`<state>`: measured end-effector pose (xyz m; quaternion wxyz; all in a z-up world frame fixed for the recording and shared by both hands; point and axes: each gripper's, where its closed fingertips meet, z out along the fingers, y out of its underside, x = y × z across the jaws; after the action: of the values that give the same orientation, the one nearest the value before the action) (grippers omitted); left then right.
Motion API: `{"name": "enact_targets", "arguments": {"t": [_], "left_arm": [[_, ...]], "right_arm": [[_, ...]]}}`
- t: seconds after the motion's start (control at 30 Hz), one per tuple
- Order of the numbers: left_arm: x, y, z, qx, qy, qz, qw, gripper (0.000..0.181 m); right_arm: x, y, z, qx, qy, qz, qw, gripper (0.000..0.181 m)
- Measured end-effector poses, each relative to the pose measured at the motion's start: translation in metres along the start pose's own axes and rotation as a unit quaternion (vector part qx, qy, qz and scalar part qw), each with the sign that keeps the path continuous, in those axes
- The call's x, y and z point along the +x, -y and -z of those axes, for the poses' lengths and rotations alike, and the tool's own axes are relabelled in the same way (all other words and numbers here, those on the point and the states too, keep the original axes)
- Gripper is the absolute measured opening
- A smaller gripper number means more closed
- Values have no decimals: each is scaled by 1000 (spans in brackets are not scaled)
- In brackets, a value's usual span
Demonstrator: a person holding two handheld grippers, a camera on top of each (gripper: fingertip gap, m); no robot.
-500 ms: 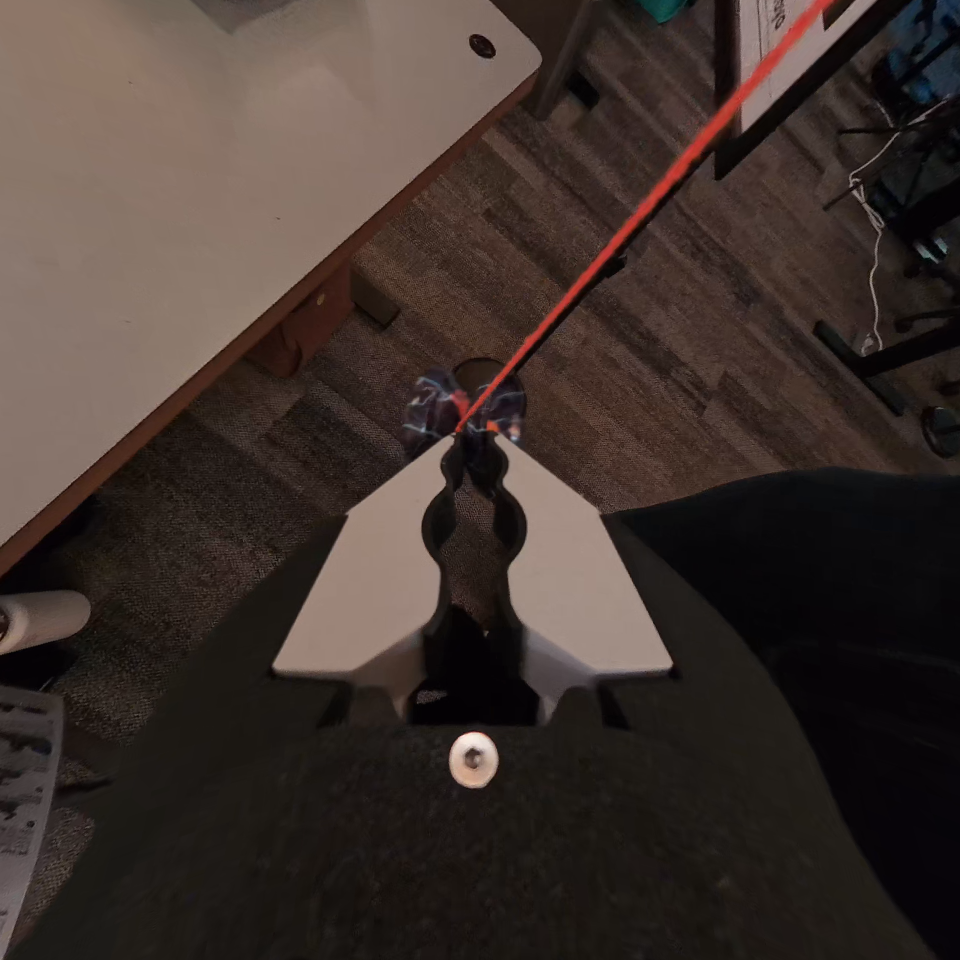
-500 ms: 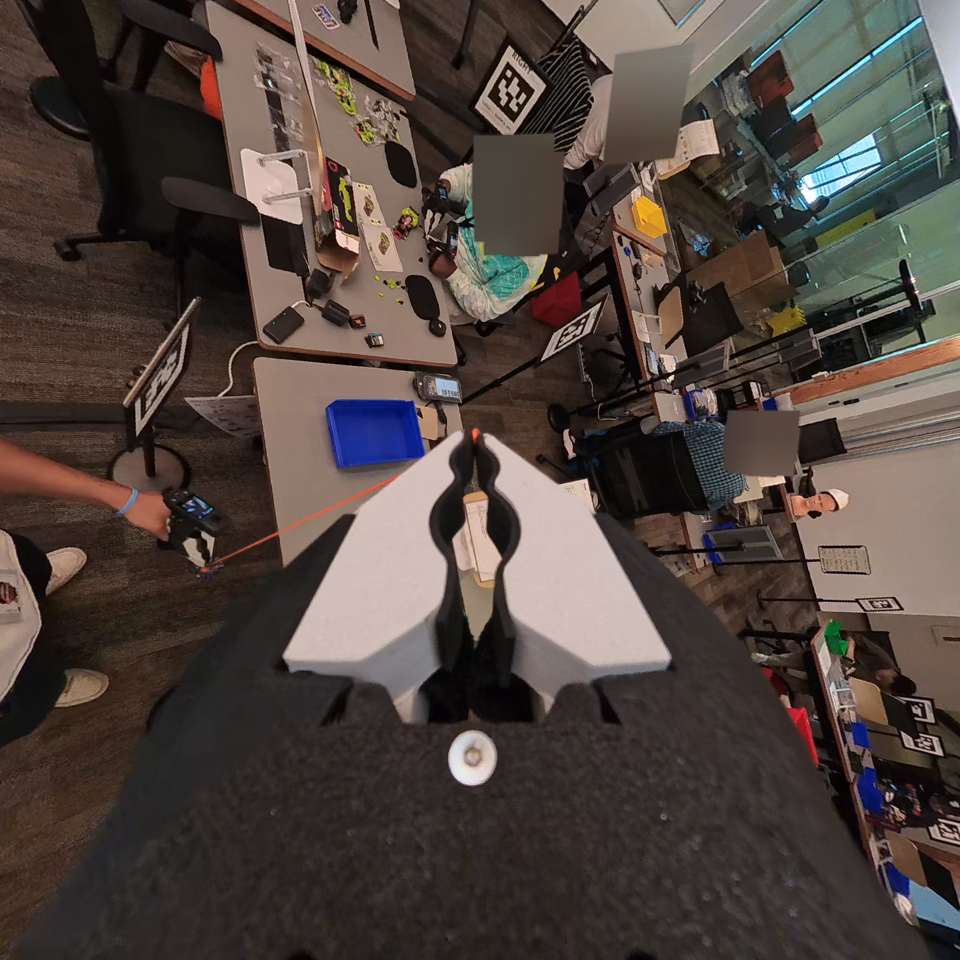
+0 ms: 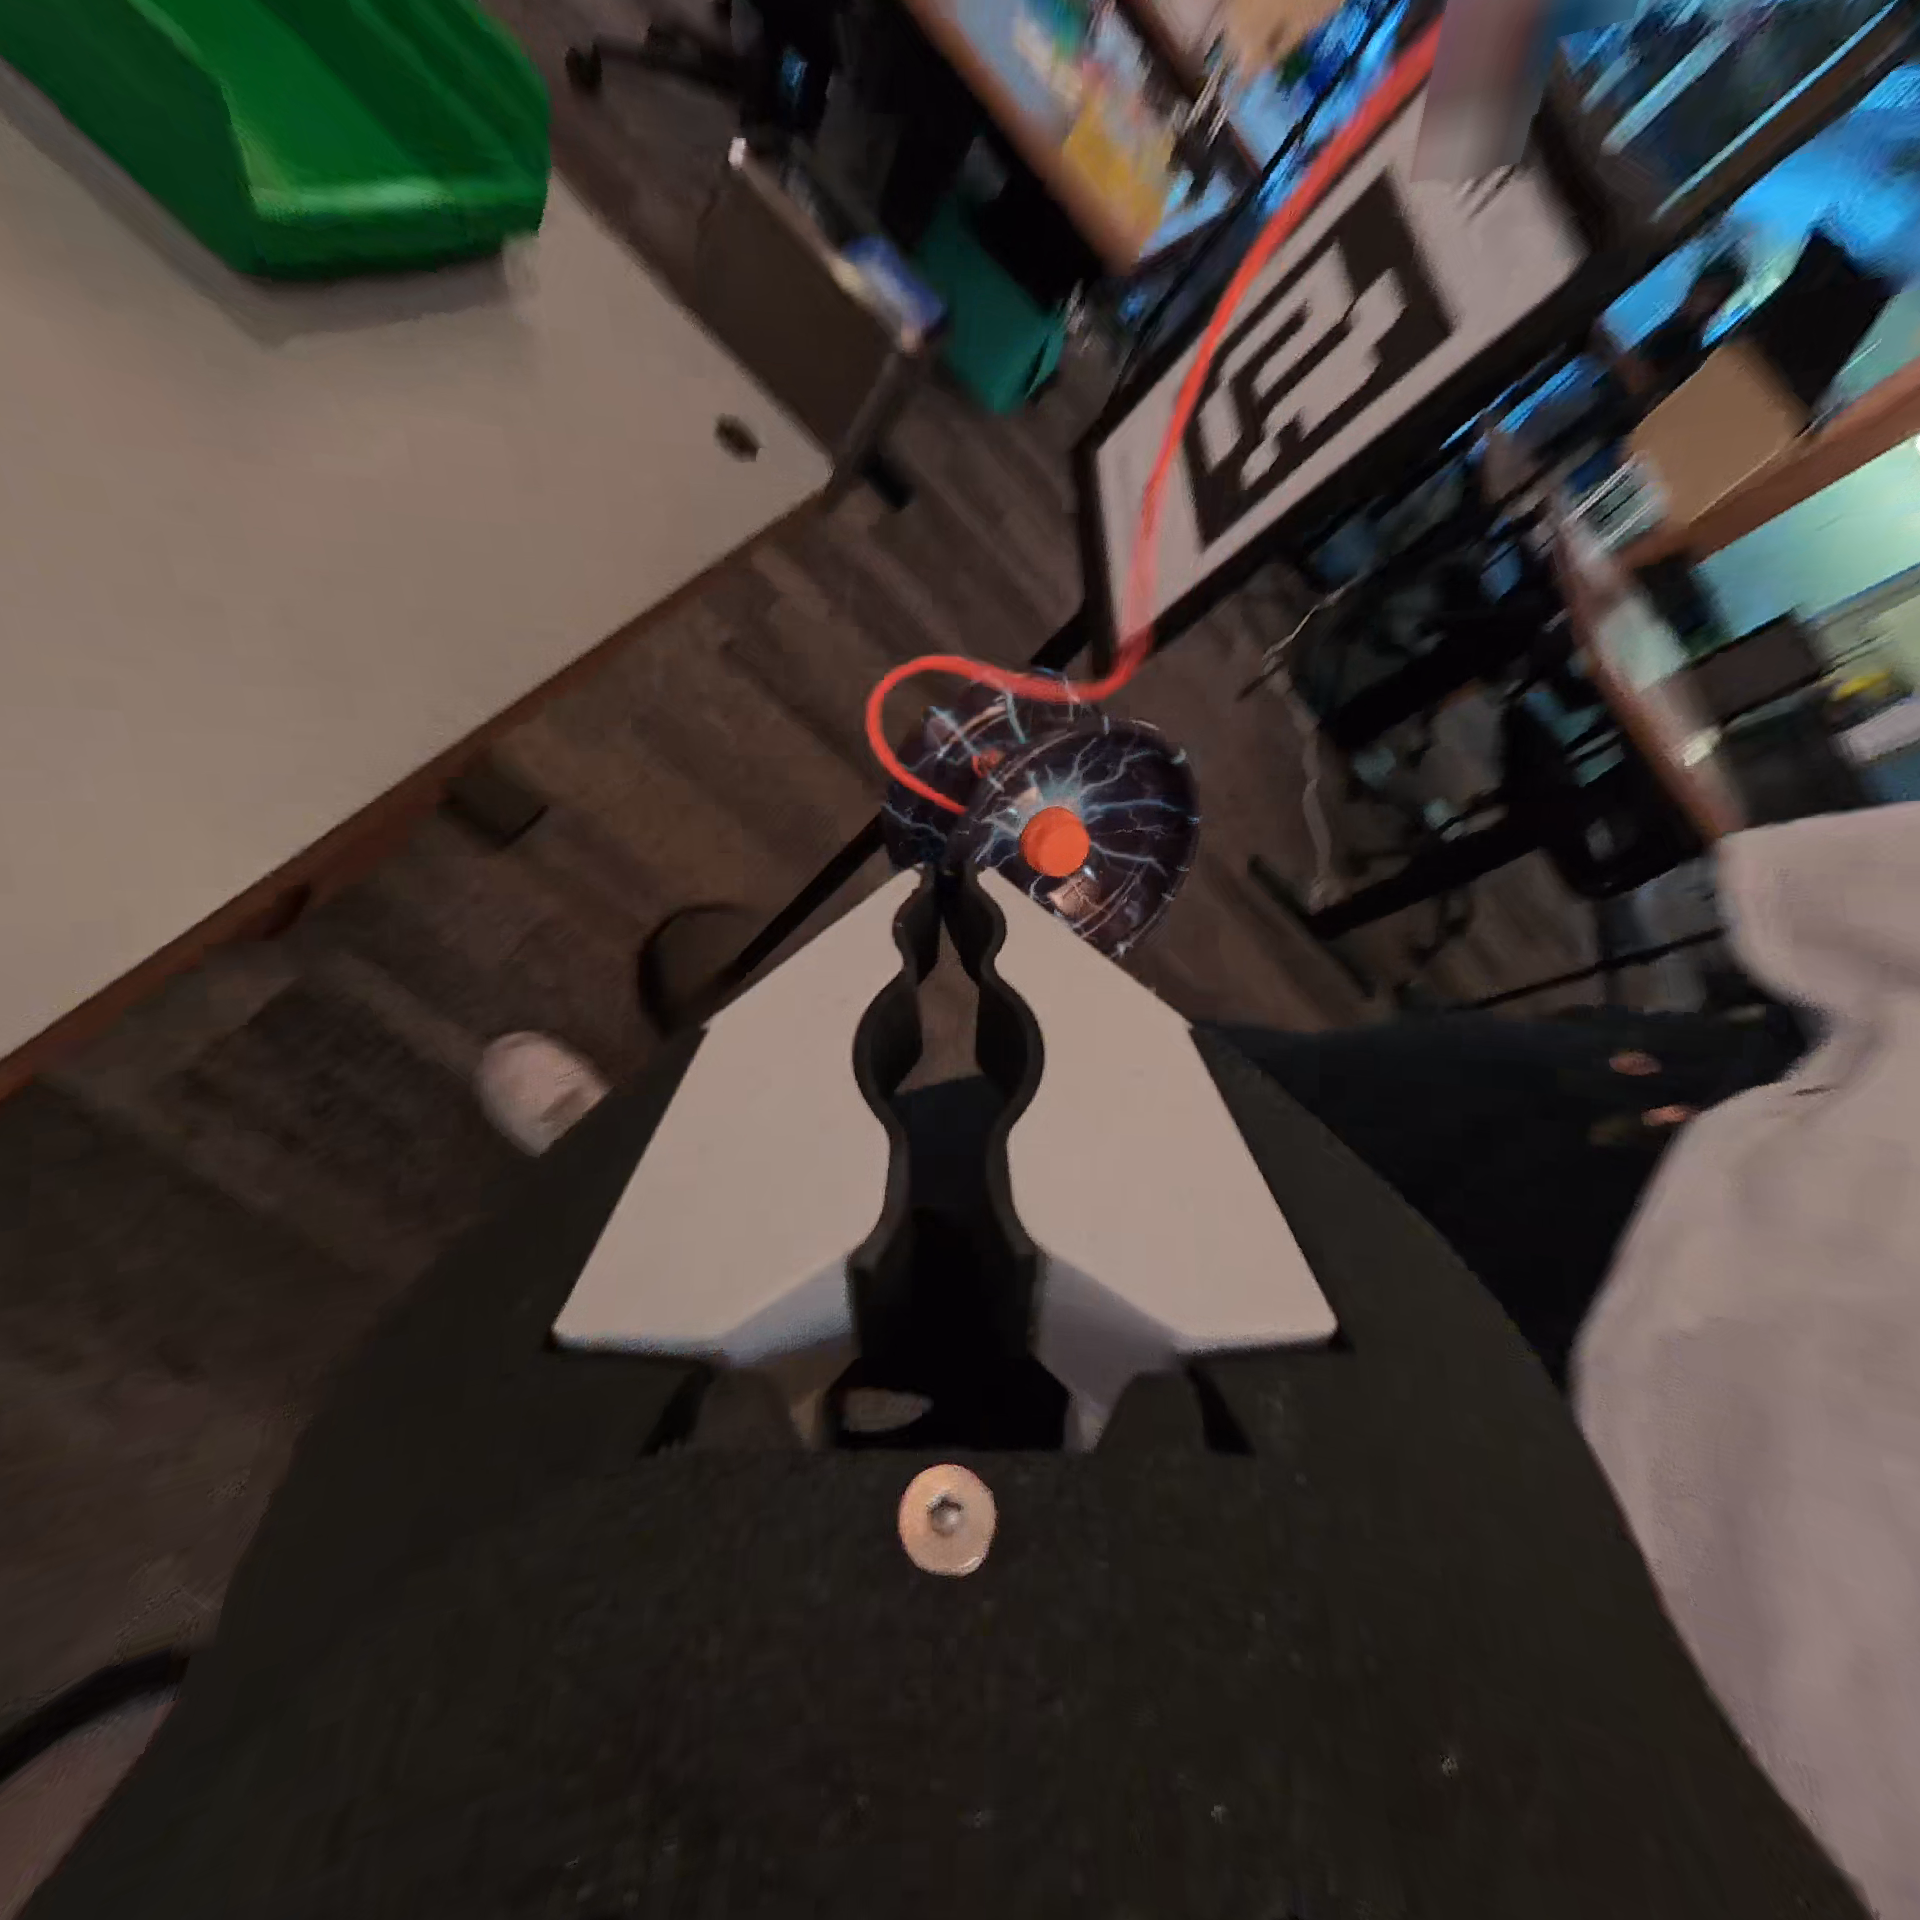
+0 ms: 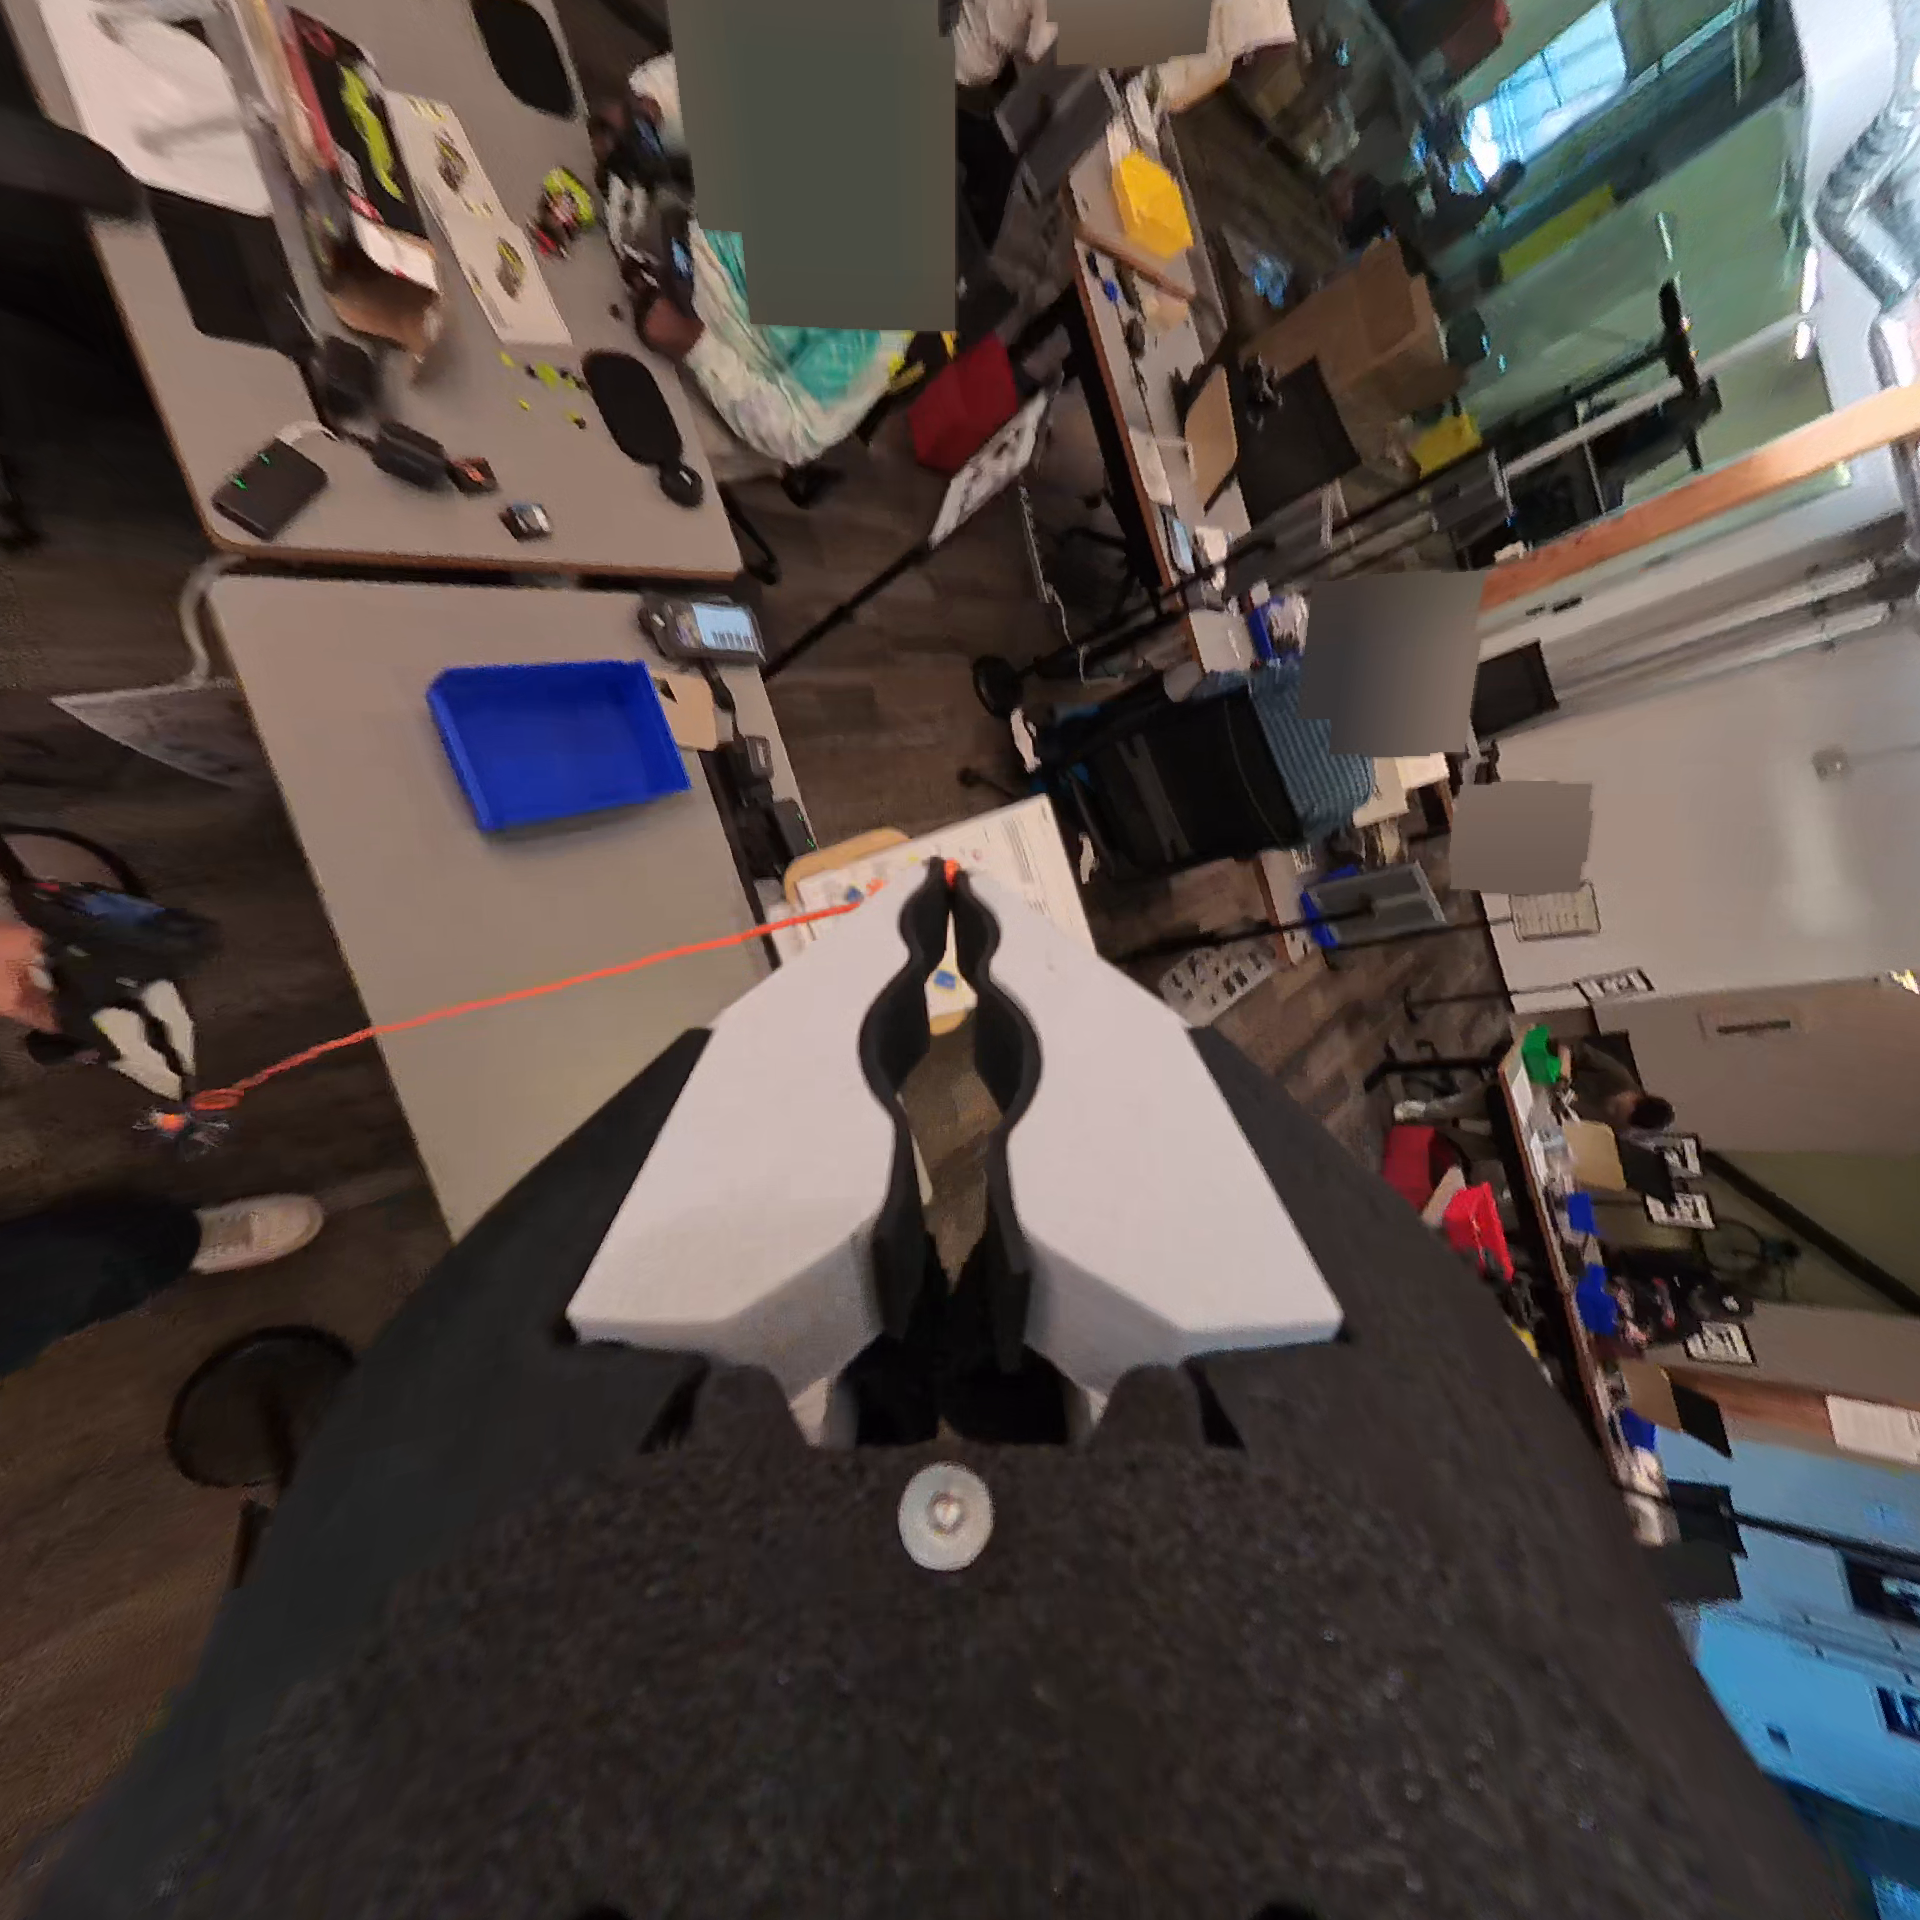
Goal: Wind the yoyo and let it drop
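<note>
Yoyo (image 3: 1049,821) sits pinched at the left hand-held gripper (image 3: 948,883) tips, clear of the table edge (image 3: 582,665); right hand-held gripper (image 4: 948,883) clamps the string (image 4: 520,1000).

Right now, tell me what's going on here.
A person is working a yoyo with two tools. The left hand-held gripper is shut right at the dark, lightning-patterned yoyo, which sits at its tips. The right hand-held gripper pinches the far end of the orange string. The string curls slack near the yoyo, which is not yet wound.
</note>
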<state>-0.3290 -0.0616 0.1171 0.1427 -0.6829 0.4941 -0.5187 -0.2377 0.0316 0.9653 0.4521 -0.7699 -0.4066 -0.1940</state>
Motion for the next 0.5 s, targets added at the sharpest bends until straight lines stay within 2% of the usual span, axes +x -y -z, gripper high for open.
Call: {"name": "enact_targets", "arguments": {"t": [0.17,0.3,0.37,0.47,0.5], "left_arm": [[20,89,22,107,-77,29,991,1],[36,165,39,152,-135,9,979,0],[40,204,45,173,-164,9,971,0],[40,262,49,197,-187,10,962,0],[39,280,50,201,-190,6,961,0]], "right_arm": [[60,-107,-86,-60,-45,1,997,0],[90,-208,-188,-107,-41,6,993,0],[87,-248,-245,-93,-1,-4,996,0],[55,-285,-318,-24,108,-41,993,2],[40,-292,-336,6,147,-53,988,16]]}}
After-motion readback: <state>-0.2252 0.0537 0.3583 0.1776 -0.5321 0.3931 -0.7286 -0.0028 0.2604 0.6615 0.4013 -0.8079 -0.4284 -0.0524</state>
